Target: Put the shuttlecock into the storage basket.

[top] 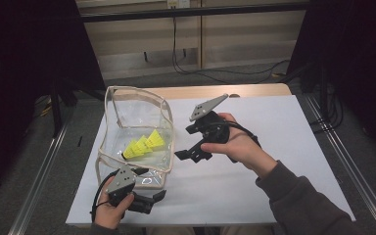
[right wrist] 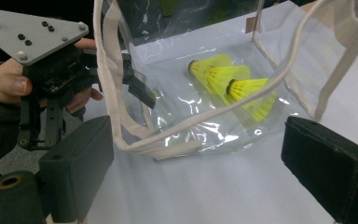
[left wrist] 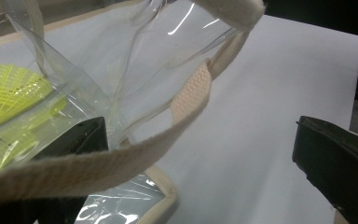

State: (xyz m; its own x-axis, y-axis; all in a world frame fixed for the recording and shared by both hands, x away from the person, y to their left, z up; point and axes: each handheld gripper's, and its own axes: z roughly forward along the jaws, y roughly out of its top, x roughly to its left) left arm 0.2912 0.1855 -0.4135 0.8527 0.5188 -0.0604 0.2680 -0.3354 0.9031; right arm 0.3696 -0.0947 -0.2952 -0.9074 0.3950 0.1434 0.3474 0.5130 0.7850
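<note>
The table [top: 254, 161] carried a clear bag [top: 127, 115] on its left half, standing open. Your left claw [top: 149, 171] sat at the bag's near corner, jaws spread wide, one jaw inside the plastic wall and the cream rim band [left wrist: 121, 156] running between them. Your right claw [top: 188, 154] hovered just right of the bag, also open and empty. Yellow shuttlecocks [top: 144, 144] lay inside the bag.
</note>
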